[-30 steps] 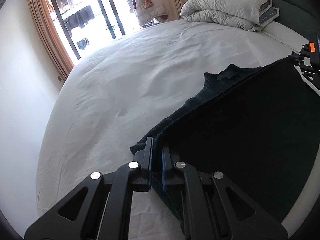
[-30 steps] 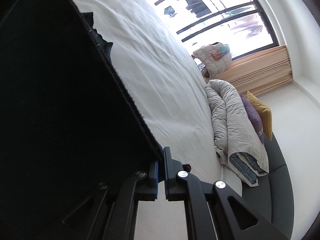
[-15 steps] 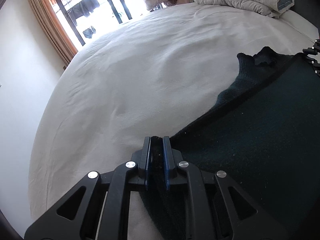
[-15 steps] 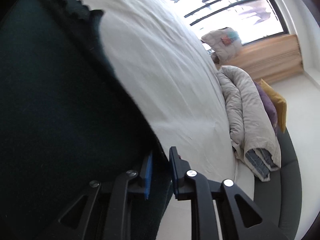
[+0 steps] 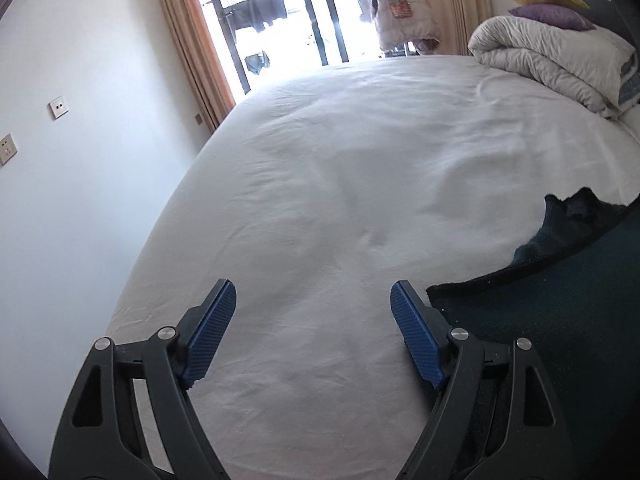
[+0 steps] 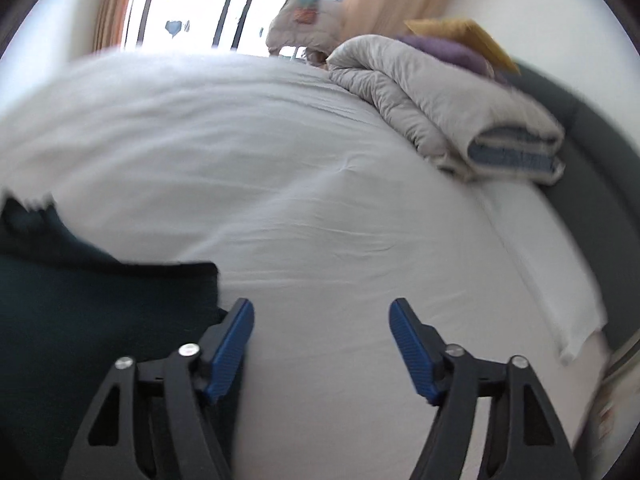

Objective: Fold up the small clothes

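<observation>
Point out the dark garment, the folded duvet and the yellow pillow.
dark garment (image 5: 560, 320): left wrist view, flat top layer.
folded duvet (image 5: 552, 60): left wrist view, top fold.
yellow pillow (image 6: 460, 32): right wrist view, its face.

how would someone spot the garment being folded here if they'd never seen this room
Start at the big bed under a white sheet. On its near side, away from the rolled grey duvet, lies a dark green garment, the only dark thing on the sheet.

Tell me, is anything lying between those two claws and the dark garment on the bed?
Nothing visible. The left claw and right claw, both opening and empty, sit right beside the dark garment, with only bare white sheet around.
</observation>
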